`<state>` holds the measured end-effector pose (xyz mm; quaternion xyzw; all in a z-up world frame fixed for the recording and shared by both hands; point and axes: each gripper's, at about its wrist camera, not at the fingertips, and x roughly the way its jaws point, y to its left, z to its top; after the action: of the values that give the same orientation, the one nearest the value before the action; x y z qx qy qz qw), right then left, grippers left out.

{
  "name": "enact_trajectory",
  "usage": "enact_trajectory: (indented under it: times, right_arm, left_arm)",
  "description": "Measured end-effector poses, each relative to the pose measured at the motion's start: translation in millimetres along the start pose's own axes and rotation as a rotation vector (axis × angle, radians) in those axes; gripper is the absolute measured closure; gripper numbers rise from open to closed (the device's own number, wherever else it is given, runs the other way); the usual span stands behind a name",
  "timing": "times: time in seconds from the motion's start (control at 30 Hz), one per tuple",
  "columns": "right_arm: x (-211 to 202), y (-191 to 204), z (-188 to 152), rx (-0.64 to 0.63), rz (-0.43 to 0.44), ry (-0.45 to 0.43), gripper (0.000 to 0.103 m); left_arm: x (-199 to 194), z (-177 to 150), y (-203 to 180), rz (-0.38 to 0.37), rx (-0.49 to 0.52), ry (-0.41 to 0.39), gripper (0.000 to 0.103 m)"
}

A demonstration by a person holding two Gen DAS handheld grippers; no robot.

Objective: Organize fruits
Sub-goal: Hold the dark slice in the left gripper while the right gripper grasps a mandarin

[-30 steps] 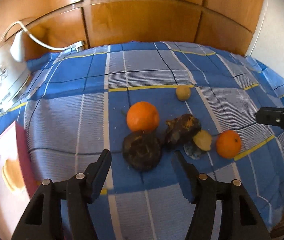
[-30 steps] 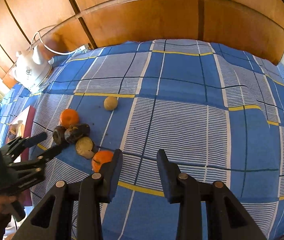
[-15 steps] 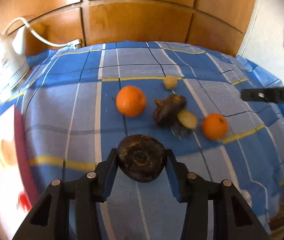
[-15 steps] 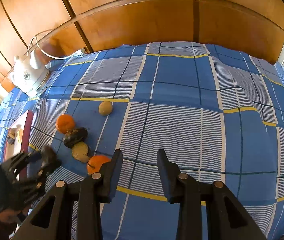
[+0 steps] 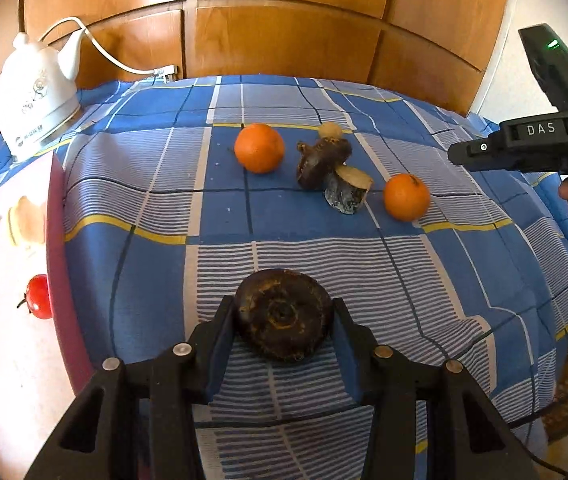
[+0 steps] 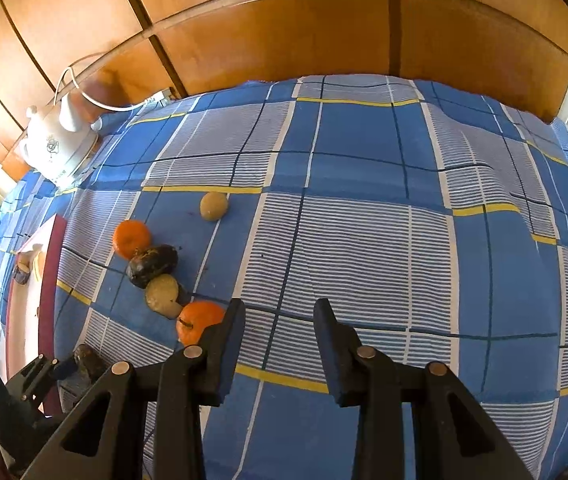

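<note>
My left gripper (image 5: pixel 282 322) is shut on a dark round wrinkled fruit (image 5: pixel 283 314) and holds it above the blue checked cloth (image 5: pixel 404 280). Farther off on the cloth lie a large orange (image 5: pixel 259 147), a dark shrivelled fruit (image 5: pixel 321 161), a cut pale fruit (image 5: pixel 348 188), a smaller orange (image 5: pixel 406 197) and a small yellowish fruit (image 5: pixel 330 130). My right gripper (image 6: pixel 280 320) is open and empty, with the smaller orange (image 6: pixel 198 320) just left of its left finger. The held fruit (image 6: pixel 88 360) shows at lower left in the right wrist view.
A white board with a dark red edge (image 5: pixel 58 240) lies at the left, with a small red tomato (image 5: pixel 39 296) on it. A white electric kettle (image 5: pixel 30 96) with a cord stands at the back left. Wooden panels (image 5: pixel 284 32) close the back.
My left gripper closed on the dark round fruit, lifted it and drew it back from the pile toward the left. My right gripper stayed open and hardly moved.
</note>
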<state>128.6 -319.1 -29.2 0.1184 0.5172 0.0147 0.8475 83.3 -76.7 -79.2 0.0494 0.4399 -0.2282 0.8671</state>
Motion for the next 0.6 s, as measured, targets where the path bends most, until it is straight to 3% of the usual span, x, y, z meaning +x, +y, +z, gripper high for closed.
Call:
enact_trajectory:
  times: [0.4, 0.6]
  right_arm:
    - [7, 9, -4, 0.02, 0.064, 0.038, 0.067]
    - [12, 27, 20, 0.036, 0.089, 0.011, 0.067]
  left_arm:
    - [-1, -5, 0, -0.004, 0.012, -0.03, 0.056]
    - [-1, -6, 1, -0.013, 0.008, -0.041, 0.056]
